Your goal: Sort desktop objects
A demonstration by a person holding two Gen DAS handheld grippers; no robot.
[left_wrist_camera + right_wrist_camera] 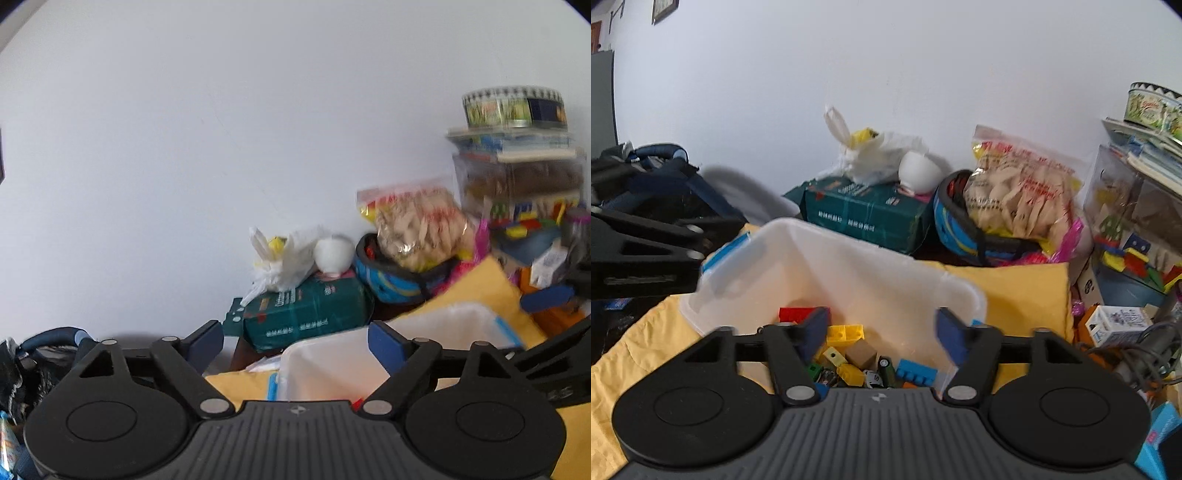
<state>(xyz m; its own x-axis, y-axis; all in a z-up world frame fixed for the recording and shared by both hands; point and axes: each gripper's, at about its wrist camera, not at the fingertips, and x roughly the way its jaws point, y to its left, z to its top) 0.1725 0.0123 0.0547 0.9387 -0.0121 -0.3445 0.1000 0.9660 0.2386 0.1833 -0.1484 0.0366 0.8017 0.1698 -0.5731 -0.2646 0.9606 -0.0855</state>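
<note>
— Since both our grippers hang spread and empty, the right gripper above the clear bin on the yellow cloth, where do we go?

— We judge the loose bricks already sit inside, toward the bin's near wall; let's pick our next stray piece before lowering, approaching squarely.

— And the left gripper?

— It's by the bin's left rim. The bin floor is hidden there, and the right-hand clutter is blurred.
</note>
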